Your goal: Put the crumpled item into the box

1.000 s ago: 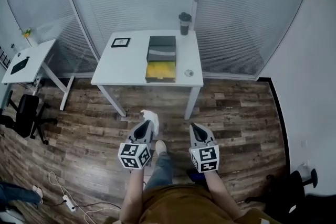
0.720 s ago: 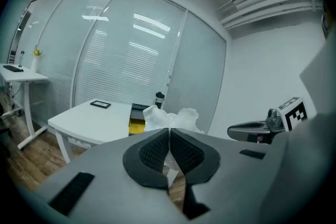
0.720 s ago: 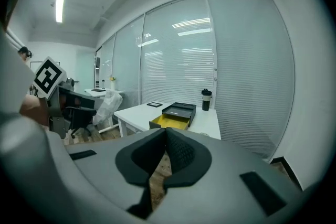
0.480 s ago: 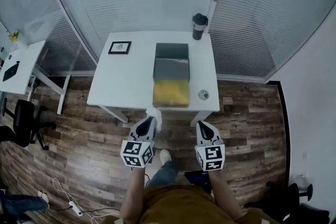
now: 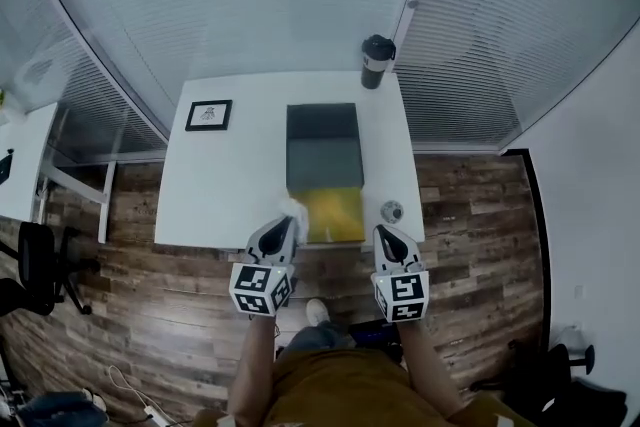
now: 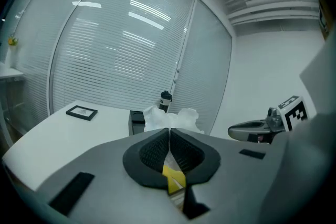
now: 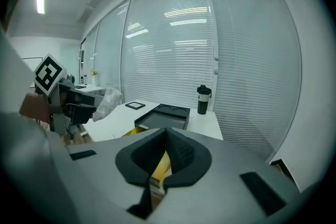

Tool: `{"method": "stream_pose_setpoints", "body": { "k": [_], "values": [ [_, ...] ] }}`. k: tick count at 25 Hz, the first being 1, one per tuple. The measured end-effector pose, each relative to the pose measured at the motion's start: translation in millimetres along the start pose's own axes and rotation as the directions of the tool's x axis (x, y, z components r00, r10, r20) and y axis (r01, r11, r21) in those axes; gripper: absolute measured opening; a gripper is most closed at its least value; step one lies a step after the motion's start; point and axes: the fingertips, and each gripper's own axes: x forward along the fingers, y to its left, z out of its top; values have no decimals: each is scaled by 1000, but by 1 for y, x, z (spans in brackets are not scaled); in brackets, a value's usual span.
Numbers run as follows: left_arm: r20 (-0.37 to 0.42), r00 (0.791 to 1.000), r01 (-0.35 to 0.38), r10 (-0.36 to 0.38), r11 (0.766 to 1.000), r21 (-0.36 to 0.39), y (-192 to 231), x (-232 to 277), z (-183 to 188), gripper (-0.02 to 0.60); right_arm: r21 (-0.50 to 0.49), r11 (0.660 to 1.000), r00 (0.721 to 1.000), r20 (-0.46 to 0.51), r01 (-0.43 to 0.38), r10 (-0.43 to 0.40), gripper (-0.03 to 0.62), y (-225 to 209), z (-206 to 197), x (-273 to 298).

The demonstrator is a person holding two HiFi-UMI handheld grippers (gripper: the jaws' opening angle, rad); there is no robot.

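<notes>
A crumpled white paper (image 5: 292, 210) is pinched in my left gripper (image 5: 282, 225), just over the white table's (image 5: 230, 185) near edge, left of the box. In the left gripper view the crumpled paper (image 6: 170, 119) sticks out beyond the shut jaws. The box (image 5: 324, 173) lies open on the table, with a dark lid part at the back and a yellow inside (image 5: 335, 212) at the front. My right gripper (image 5: 388, 240) hovers at the table's near edge, right of the box, jaws shut on nothing. In the right gripper view the box (image 7: 163, 117) lies ahead.
A dark tumbler (image 5: 376, 61) stands at the table's back right. A small framed picture (image 5: 208, 114) lies at the back left, and a small round object (image 5: 391, 211) rests right of the box. Window blinds run behind the table. An office chair (image 5: 30, 265) stands far left.
The person has walked up to the table. Both grippers went from over the wooden floor to the table's near edge, the left still holding the paper.
</notes>
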Motion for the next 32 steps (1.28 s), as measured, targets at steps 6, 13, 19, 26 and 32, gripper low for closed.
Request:
{"method": "stream_pose_setpoints", "body": {
  "k": [6, 13, 19, 26, 32],
  "values": [
    [-8, 1000, 19, -19, 1000, 10, 11, 19, 7, 32, 20, 1000, 1000, -1, 23, -23, 12, -8, 5, 16],
    [12, 1000, 15, -16, 999, 37, 14, 28, 22, 32, 25, 1000, 999, 29, 13, -14, 12, -14, 19, 27],
    [16, 1000, -5, 5, 999, 42, 24, 42, 33, 32, 54, 998, 999, 46, -16, 14, 12, -21, 26, 50],
    [8, 1000, -17, 17, 999, 29, 23, 55, 27, 32, 67, 997, 999, 39, -27, 24, 12, -33, 20, 56],
    [-28, 999, -24, 25, 1000, 17, 23, 65, 10, 32, 71, 996, 999, 0, -45, 46, 12, -35, 1, 61]
  ]
}}
